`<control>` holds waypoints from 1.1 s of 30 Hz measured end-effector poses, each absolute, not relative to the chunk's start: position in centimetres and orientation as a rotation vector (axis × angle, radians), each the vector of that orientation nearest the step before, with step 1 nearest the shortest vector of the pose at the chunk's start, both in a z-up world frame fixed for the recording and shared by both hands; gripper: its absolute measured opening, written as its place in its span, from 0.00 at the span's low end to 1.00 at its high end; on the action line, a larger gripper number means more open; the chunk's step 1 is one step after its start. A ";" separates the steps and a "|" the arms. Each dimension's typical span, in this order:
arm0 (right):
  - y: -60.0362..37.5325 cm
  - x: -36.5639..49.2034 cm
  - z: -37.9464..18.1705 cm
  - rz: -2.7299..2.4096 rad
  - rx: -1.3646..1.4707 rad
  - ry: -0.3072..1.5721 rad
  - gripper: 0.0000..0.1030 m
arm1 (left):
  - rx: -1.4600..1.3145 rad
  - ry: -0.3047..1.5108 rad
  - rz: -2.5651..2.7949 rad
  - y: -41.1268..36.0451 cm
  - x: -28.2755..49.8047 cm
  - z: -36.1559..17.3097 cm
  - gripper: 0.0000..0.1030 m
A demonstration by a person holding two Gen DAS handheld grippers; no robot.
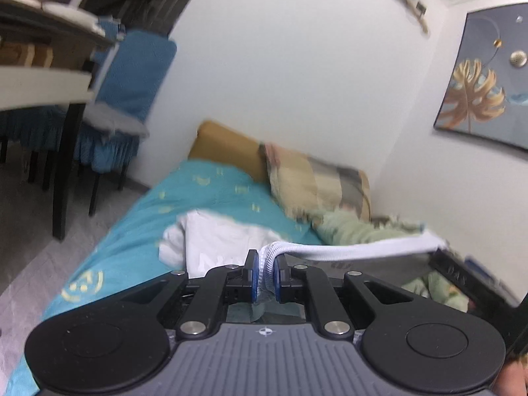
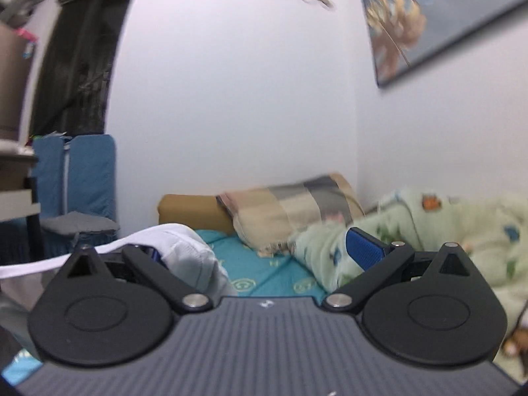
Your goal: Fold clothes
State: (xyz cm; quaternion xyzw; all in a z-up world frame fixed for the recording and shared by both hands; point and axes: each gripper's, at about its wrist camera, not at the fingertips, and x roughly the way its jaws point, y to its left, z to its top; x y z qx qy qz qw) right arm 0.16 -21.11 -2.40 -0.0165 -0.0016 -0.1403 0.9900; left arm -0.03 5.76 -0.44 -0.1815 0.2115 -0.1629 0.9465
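Note:
My left gripper (image 1: 265, 270) is shut on the ribbed white band (image 1: 346, 250) of a white garment. That band runs taut to the right, toward the black body of the right gripper (image 1: 462, 274). More white cloth (image 1: 214, 241) lies bunched on the teal bed sheet (image 1: 138, 224) just ahead. In the right wrist view my right gripper (image 2: 260, 250) stands wide open. White cloth (image 2: 191, 257) is draped against its left finger, and the band (image 2: 33, 269) leads off to the left. Its right pad (image 2: 366, 247) is bare.
A patterned pillow (image 1: 316, 184) and a brown cushion (image 1: 227, 145) lie at the bed's head. A pale green printed blanket (image 2: 445, 231) is heaped along the wall side. Left of the bed stand a blue-covered chair (image 1: 132, 76) and a table (image 1: 39, 76).

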 end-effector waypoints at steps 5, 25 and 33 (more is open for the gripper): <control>-20.3 -0.1 -2.7 -0.237 -0.093 0.004 1.00 | -0.321 0.589 -0.317 4.9 0.5 -2.8 0.14; -24.8 2.4 -4.6 -0.249 0.103 0.196 1.00 | -0.158 0.504 0.067 3.3 0.9 -3.7 0.84; -25.3 4.3 -9.1 -0.338 -0.006 0.414 1.00 | -0.161 0.491 0.093 3.5 1.4 -3.4 0.85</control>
